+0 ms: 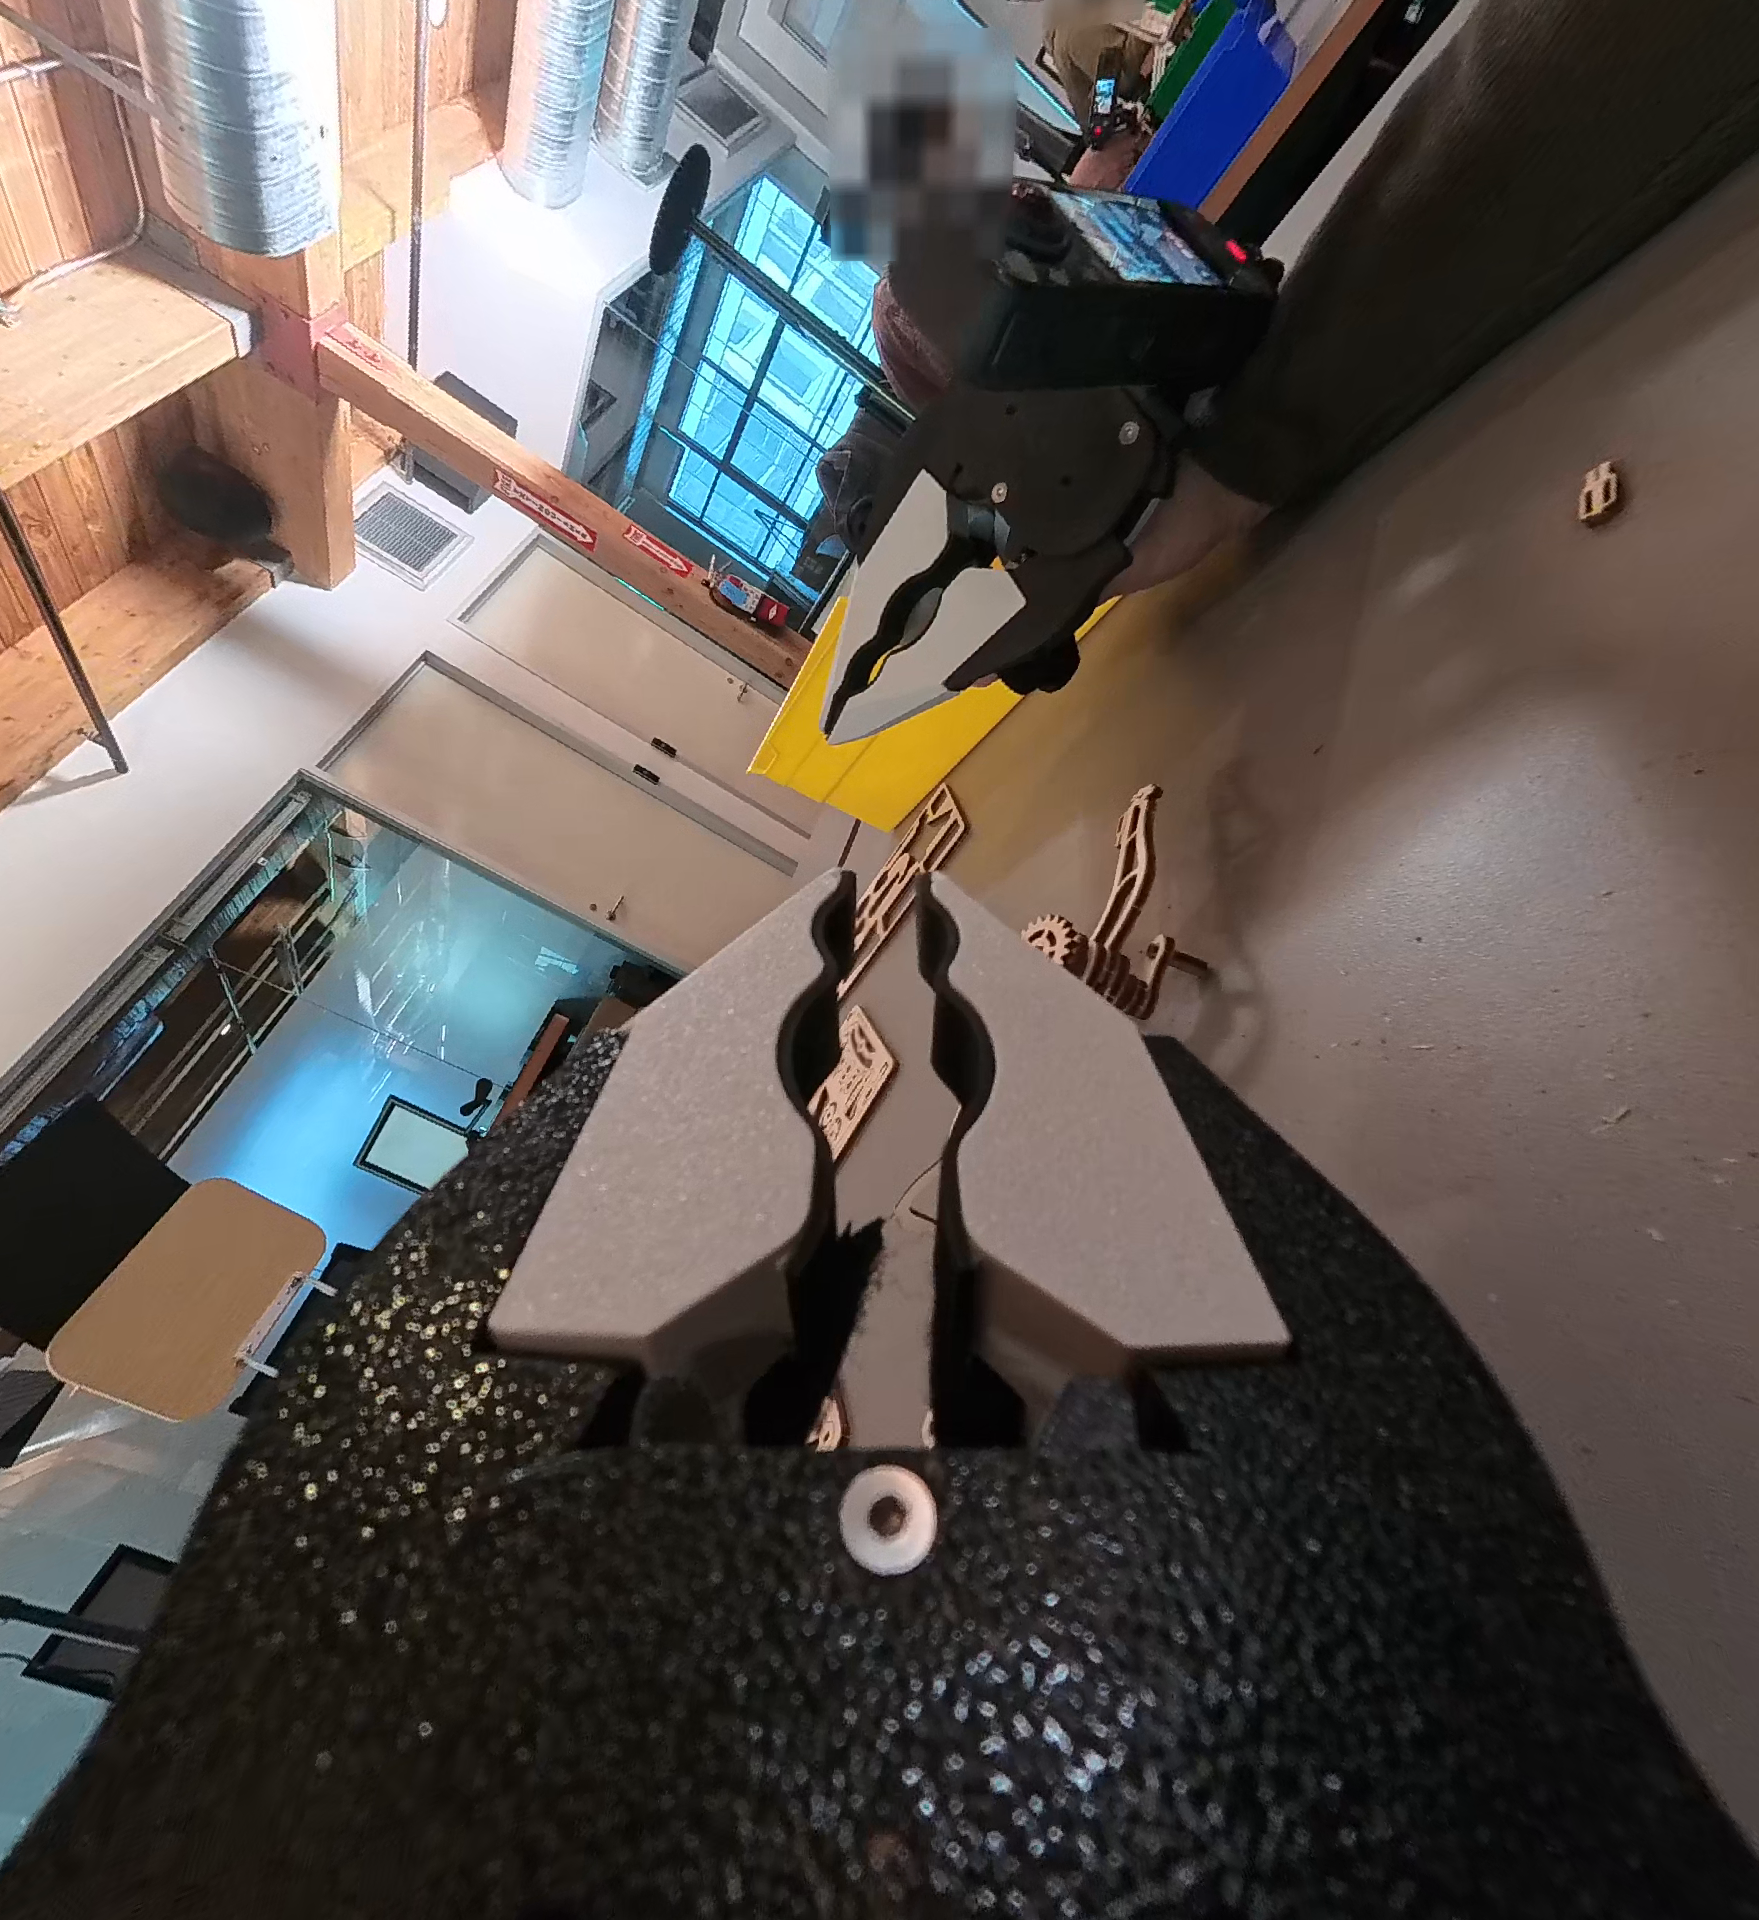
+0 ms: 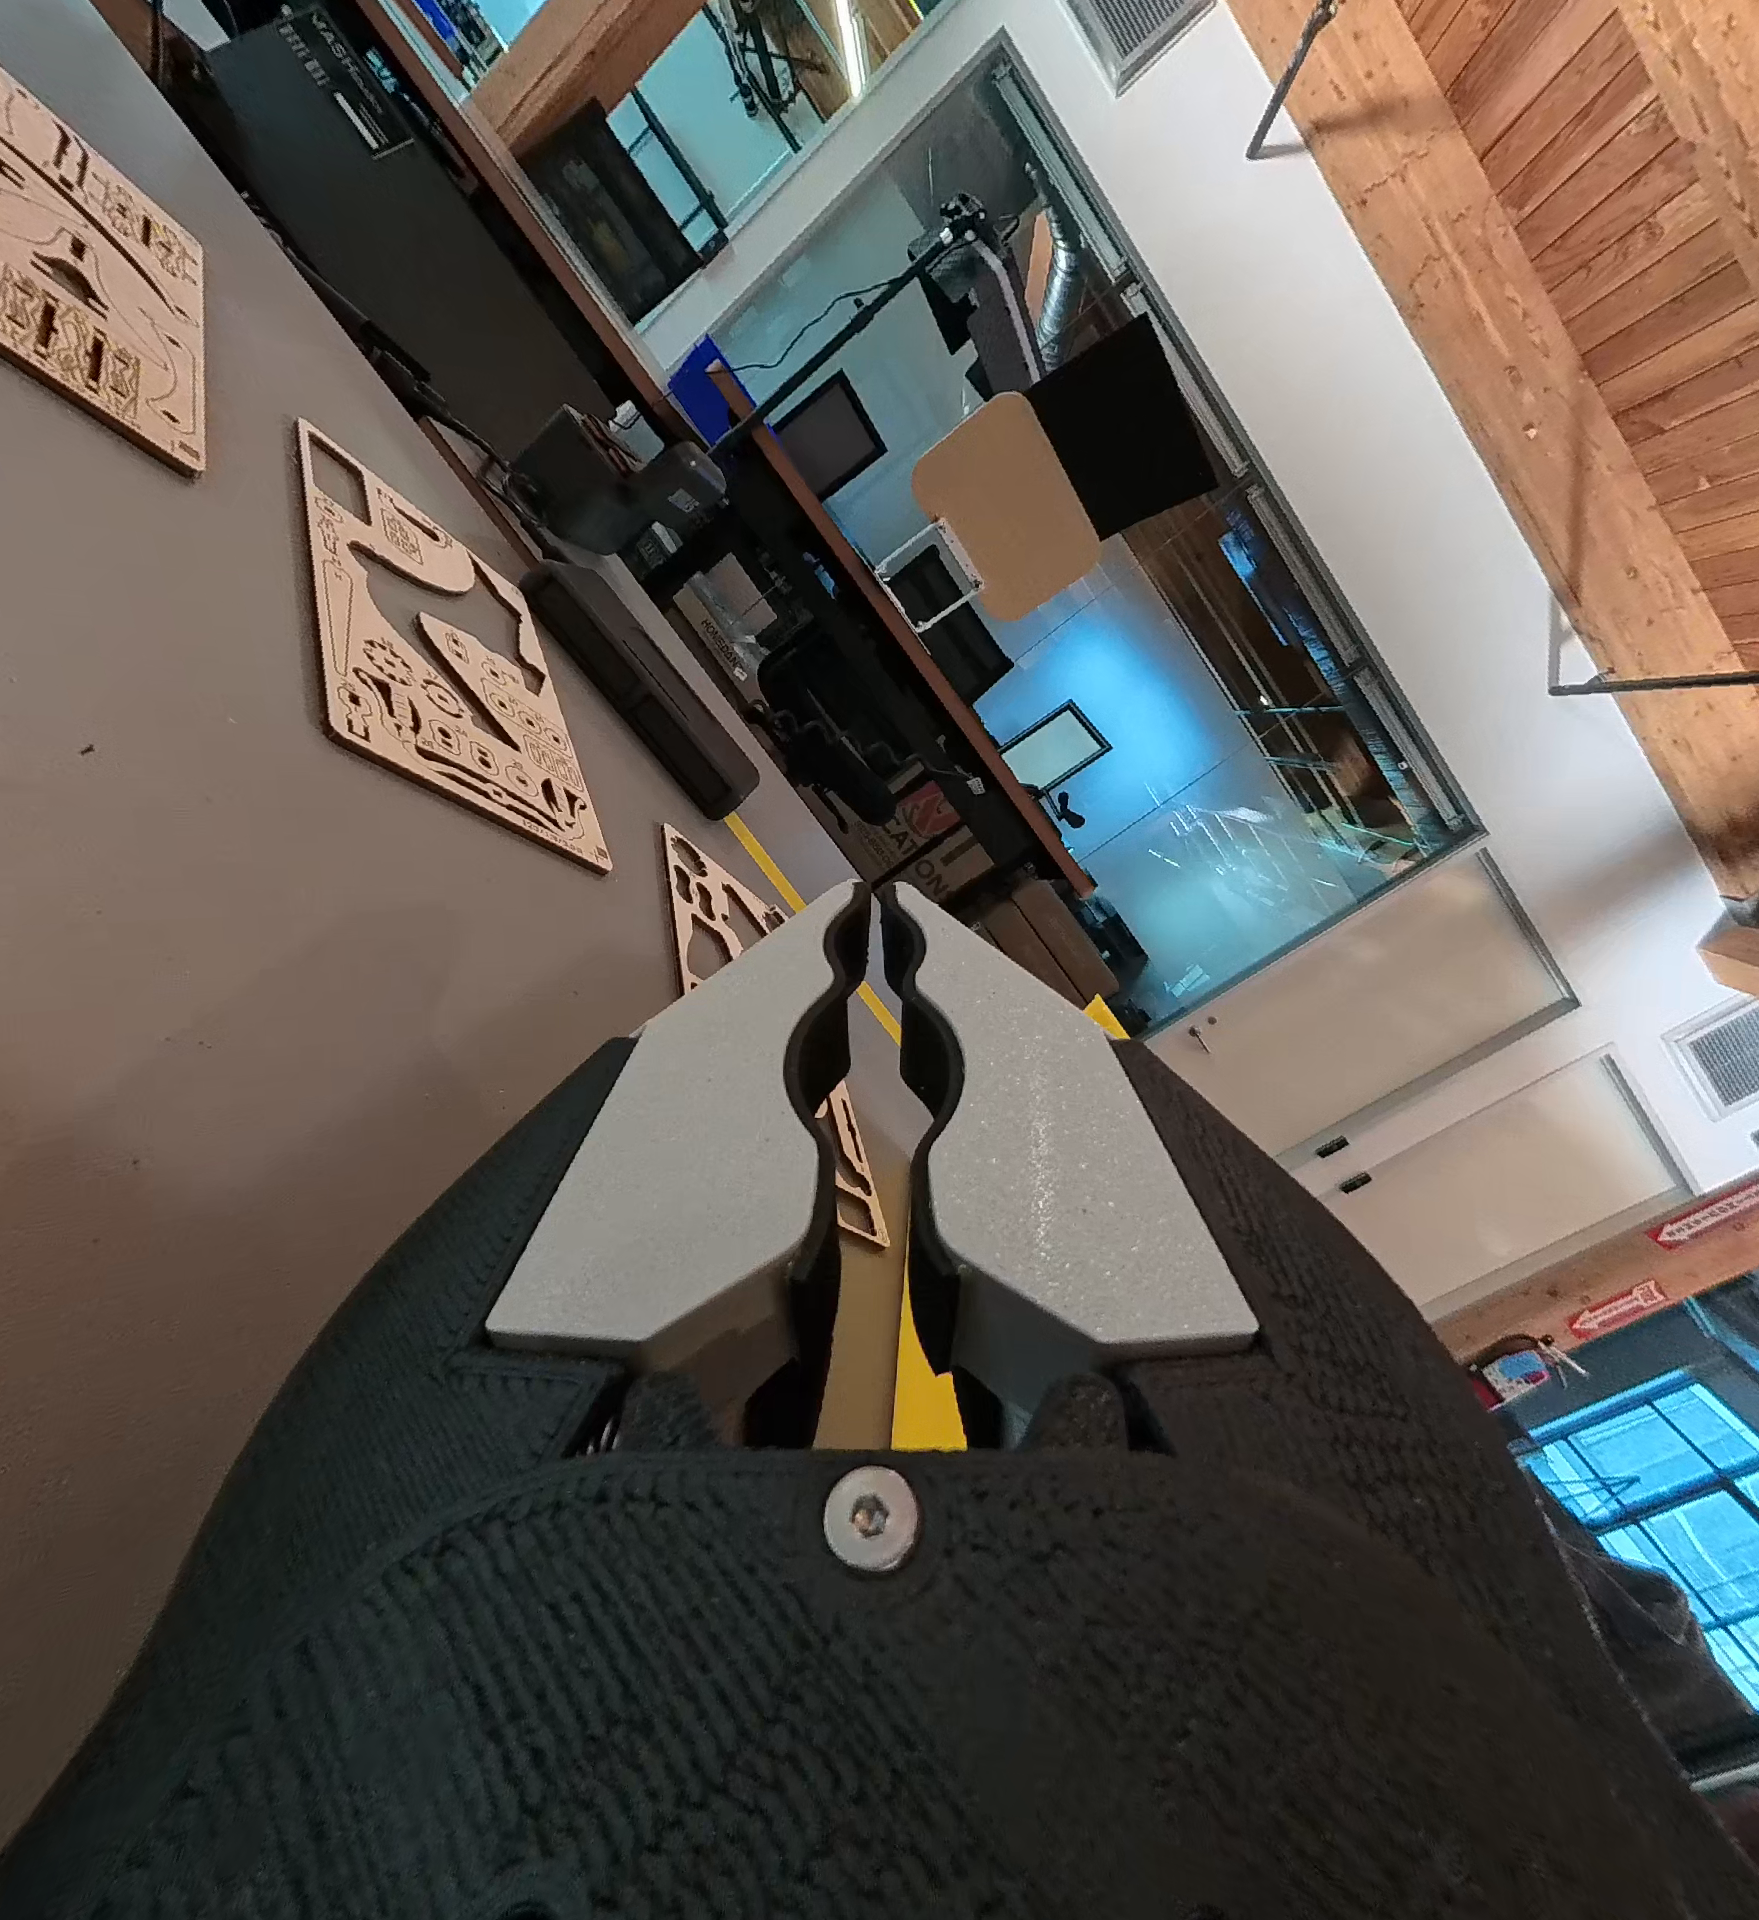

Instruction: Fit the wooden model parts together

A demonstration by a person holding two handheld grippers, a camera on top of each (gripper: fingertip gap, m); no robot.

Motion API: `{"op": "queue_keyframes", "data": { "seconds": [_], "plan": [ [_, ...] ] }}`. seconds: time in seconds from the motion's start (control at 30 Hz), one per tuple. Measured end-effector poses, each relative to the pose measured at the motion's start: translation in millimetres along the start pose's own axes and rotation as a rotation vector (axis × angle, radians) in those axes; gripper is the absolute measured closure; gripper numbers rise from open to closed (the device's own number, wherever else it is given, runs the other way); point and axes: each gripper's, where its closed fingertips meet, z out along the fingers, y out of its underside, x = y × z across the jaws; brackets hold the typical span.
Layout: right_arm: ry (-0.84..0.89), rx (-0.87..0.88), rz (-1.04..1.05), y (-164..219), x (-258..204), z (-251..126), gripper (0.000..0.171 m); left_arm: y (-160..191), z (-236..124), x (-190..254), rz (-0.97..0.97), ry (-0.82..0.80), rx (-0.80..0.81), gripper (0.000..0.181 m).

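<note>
My left tool (image 1: 880, 894) stands with its grey fingers (image 1: 719, 1101) slightly parted at the tips, and nothing is pinched there; the wooden pieces seen through the gap lie behind it. Through that gap I see a small engraved wooden part (image 1: 854, 1075) and a longer cut-out strip (image 1: 911, 862), both flat on the grey desk (image 1: 1477, 1039). Just beside them stands the partly built wooden model (image 1: 1114, 935), with a gear at its base and a curved arm rising from it. A single small wooden piece (image 1: 1599, 491) lies well apart. Only this view shows my right tool (image 1: 844, 717) hovering above a yellow board (image 1: 885, 758), tips nearly together.

The right wrist view confirms it: my right tool (image 2: 875, 899) is clenched to a sliver, gripping nothing. Only here do I see the punched wooden sheets (image 2: 439, 644) and (image 2: 54, 229) lying flat on the desk (image 2: 127, 987), with a third sheet (image 2: 709, 914) just beside the tool's tips.
</note>
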Motion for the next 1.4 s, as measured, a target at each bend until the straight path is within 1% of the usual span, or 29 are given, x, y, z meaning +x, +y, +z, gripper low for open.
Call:
{"op": "queue_keyframes", "data": {
  "seconds": [0.03, 0.23, 0.3, 0.43, 0.57, 0.67, 0.73, 0.87, 1.0, 1.07, 1.13, 1.23, 1.33, 1.4],
  "plan": [
    [0.0, 0.0, 0.0, 0, 0, 0, 0.171, 0, 0, 1, -0.004, 0.004, -0.001, 0.173],
    [0.01, 0.017, 0.004, -4, 1, -2, 0.171, -2, 1, 6, -0.011, 0.03, 0.001, 0.175],
    [0.009, 0.034, 0.013, -8, 1, -3, 0.171, -10, 1, 11, 0.012, 0.051, 0.04, 0.171],
    [-0.044, 0.098, 0.0, -21, -12, -3, 0.169, -17, 0, 32, 0.111, 0.131, 0.07, 0.156],
    [-0.132, 0.194, -0.025, -39, -31, -7, 0.164, -22, -6, 49, 0.204, 0.206, 0.102, 0.135],
    [-0.188, 0.265, -0.027, -51, -40, -12, 0.163, -12, -11, 51, 0.309, 0.229, 0.085, 0.127],
    [-0.217, 0.315, -0.022, -58, -45, -17, 0.163, -1, -11, 49, 0.357, 0.237, 0.048, 0.13],
    [-0.286, 0.442, -0.042, -78, -56, -33, 0.161, 14, -8, 46, 0.378, 0.259, -0.003, 0.131],
    [-0.428, 0.57, -0.018, -97, -72, -58, 0.157, 25, -5, 50, 0.467, 0.29, -0.031, 0.129],
    [-0.499, 0.632, -0.009, -104, -79, -71, 0.154, 27, -4, 55, 0.517, 0.316, -0.024, 0.132],
    [-0.565, 0.671, -0.022, -105, -85, -81, 0.15, 26, -2, 58, 0.553, 0.329, -0.002, 0.135],
    [-0.652, 0.73, -0.078, -106, -95, -99, 0.144, 27, 4, 57, 0.539, 0.349, 0.008, 0.134],
    [-0.714, 0.737, -0.193, -98, -109, -111, 0.138, 34, 7, 53, 0.515, 0.356, 0.002, 0.134],
    [-0.711, 0.715, -0.259, -92, -114, -111, 0.138, 36, 7, 53, 0.479, 0.36, 0.005, 0.135]
  ]
}}
